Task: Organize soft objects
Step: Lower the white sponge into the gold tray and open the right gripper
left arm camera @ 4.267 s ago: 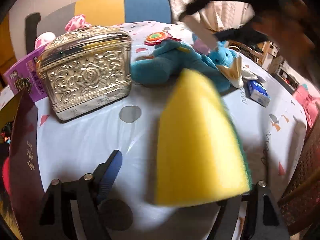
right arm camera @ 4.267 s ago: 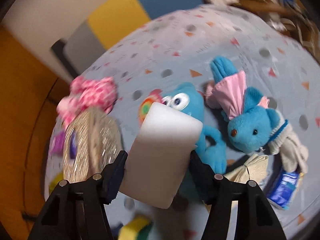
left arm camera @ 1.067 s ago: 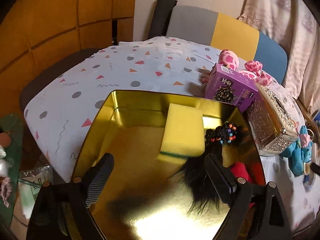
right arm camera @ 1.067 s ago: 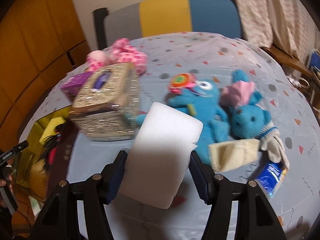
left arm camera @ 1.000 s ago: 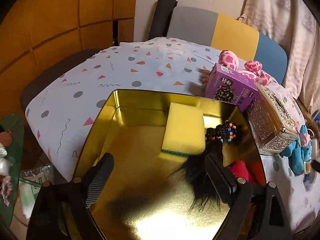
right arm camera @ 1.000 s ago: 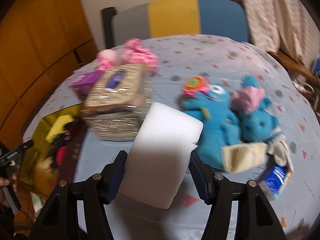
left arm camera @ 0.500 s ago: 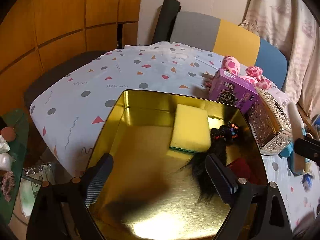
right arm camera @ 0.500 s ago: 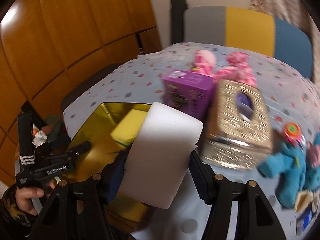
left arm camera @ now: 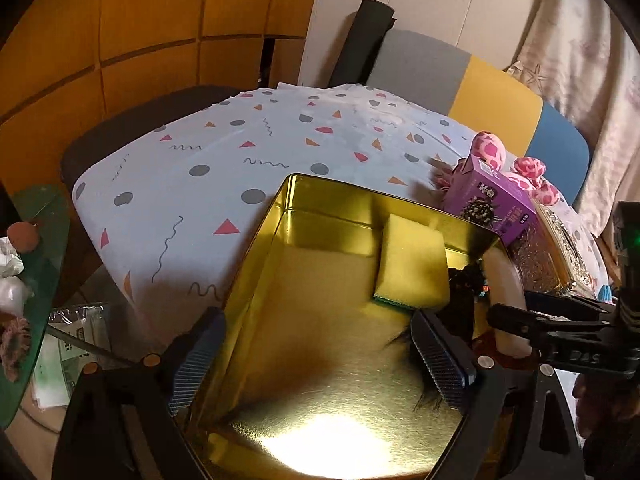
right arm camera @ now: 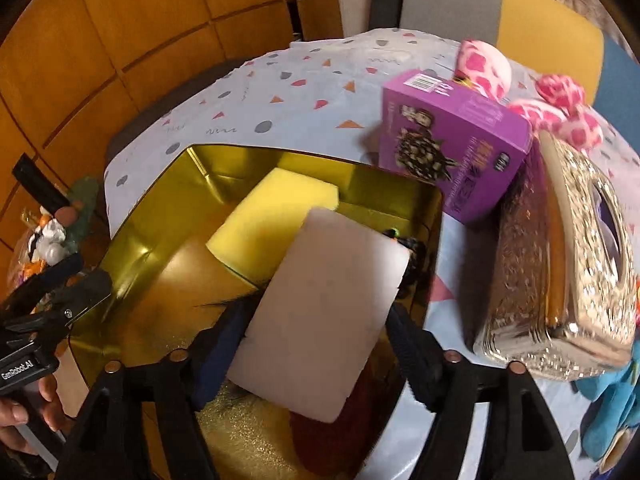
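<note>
Right gripper [right arm camera: 316, 344] just opening, jaws spread, white sponge [right arm camera: 324, 312] loose between them, tilted toward one o'clock over gold tin [right arm camera: 132, 240].

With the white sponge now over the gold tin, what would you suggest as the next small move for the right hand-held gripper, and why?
Probably lift the right hand-held gripper clear. Its jaws have just been opening, with a gap showing on each side of the white sponge between them, so the sponge looks released. It sits inside the gold tin, overlapping the yellow sponge.
</note>
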`<action>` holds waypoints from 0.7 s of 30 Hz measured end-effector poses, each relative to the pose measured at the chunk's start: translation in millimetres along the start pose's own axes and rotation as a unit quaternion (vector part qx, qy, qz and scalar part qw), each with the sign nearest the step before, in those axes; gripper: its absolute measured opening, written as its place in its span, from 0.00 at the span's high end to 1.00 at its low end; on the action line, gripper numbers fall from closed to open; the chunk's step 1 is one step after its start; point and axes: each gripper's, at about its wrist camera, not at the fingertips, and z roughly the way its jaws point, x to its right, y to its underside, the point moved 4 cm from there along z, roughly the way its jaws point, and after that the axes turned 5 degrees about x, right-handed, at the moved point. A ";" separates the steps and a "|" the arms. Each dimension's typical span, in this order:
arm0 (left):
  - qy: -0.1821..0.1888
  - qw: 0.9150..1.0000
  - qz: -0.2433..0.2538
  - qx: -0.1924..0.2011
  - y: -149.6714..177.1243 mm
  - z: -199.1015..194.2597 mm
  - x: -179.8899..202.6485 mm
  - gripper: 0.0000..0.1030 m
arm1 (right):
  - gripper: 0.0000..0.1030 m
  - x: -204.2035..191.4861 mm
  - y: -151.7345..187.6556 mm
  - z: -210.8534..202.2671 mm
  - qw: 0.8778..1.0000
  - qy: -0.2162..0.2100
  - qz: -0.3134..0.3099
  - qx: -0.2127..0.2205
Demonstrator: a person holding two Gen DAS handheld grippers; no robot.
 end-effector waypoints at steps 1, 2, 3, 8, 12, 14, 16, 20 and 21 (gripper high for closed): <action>0.001 1.000 0.002 0.000 0.5 0.3 1.1 0.08 | 0.17 2.0 1.6 -4.5 1.000 -0.004 0.006 0.006; 0.002 1.000 0.004 -0.002 1.3 0.7 2.6 0.08 | 0.17 4.3 3.2 -10.1 1.000 -0.009 0.012 0.013; 0.003 1.000 0.005 -0.003 2.0 1.1 3.8 0.08 | 0.17 6.2 5.1 -15.7 1.000 -0.012 0.016 0.020; 0.009 1.000 0.018 -0.001 4.7 -3.0 14.1 0.08 | 0.16 10.1 8.5 -37.5 0.999 -0.008 0.025 0.045; 0.014 0.999 0.041 0.008 4.4 -10.1 27.4 0.08 | 0.16 14.9 19.8 -57.7 0.998 -0.003 0.022 0.061; 0.023 0.998 0.051 0.011 4.8 -14.0 35.8 0.08 | 0.16 17.8 25.4 -67.0 0.998 0.007 0.020 0.067; 0.029 0.998 0.059 0.013 5.5 -17.3 42.4 0.08 | 0.16 25.9 33.2 -77.2 0.997 0.021 0.019 0.072; 0.043 0.995 0.084 0.021 7.6 -25.5 61.3 0.08 | 0.16 51.1 49.4 -96.5 0.995 0.052 0.033 0.078; 0.045 0.995 0.091 0.023 8.2 -27.5 65.8 0.08 | 0.16 58.9 53.1 -100.9 0.994 0.060 0.038 0.079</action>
